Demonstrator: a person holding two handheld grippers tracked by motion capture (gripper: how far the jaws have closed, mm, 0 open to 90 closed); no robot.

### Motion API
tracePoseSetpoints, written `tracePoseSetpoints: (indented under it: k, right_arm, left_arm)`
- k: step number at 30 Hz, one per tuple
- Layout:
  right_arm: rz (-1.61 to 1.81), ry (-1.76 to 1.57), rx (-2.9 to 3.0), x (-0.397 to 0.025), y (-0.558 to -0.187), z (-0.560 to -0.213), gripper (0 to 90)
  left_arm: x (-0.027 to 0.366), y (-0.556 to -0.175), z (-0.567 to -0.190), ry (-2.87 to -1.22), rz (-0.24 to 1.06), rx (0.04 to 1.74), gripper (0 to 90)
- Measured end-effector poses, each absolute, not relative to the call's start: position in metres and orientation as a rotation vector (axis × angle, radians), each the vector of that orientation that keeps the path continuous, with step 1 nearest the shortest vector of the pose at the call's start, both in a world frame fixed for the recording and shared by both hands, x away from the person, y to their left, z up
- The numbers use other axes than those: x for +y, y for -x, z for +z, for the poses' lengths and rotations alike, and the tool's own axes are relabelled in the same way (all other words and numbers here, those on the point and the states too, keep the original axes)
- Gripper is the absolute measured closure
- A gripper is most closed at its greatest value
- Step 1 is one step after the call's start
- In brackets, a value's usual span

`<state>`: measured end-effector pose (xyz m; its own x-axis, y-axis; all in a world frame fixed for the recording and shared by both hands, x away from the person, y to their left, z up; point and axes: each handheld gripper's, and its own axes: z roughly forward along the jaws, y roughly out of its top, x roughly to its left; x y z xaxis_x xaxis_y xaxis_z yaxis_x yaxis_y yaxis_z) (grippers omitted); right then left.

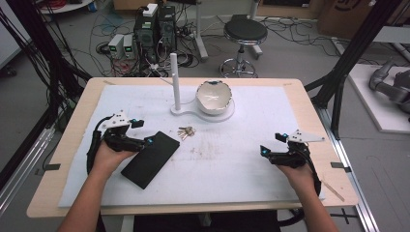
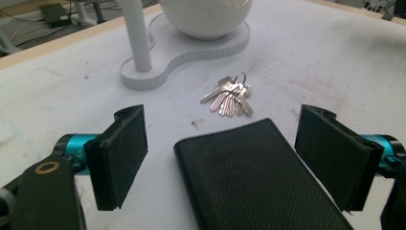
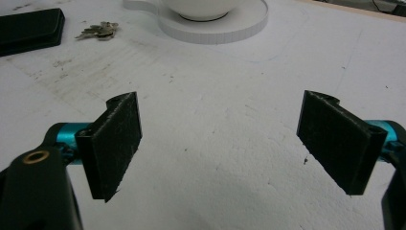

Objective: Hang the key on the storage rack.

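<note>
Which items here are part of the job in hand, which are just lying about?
In the job:
- black wallet, between the open jaws of the left gripper, not yet clamped
- bunch of keys, just beyond the wallet

Lying about:
- white bowl on its stand with the post
- stool and cables on the floor
- right gripper, open over bare mat

Spread right gripper above white mat

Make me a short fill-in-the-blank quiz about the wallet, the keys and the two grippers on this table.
1. The left gripper has its jaws spread to either side of the black ____.
2. The bunch of keys lies between the wallet and the white ____.
3. The right gripper is open and holds ____.
4. The white bowl sits on the stand beside an upright ____.

Missing words: wallet; stand; nothing; post
</note>
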<state>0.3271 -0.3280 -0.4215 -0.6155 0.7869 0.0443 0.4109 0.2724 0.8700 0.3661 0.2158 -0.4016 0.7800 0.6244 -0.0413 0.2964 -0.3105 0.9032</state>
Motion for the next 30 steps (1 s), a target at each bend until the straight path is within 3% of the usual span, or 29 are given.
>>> tracePoseSetpoints:
  k: [22, 30]
  right_arm:
    - [1.284, -1.098, 2.170, -0.328, -0.330, -0.424, 15.8]
    - [1.293, -1.106, 2.162, -0.330, -0.329, -0.423, 15.8]
  left_arm:
    - [0.131, -0.421, -0.396, -2.108, 0.295, 0.610, 18.9]
    - [0.103, -0.437, -0.404, -2.211, 0.277, 0.558, 30.2]
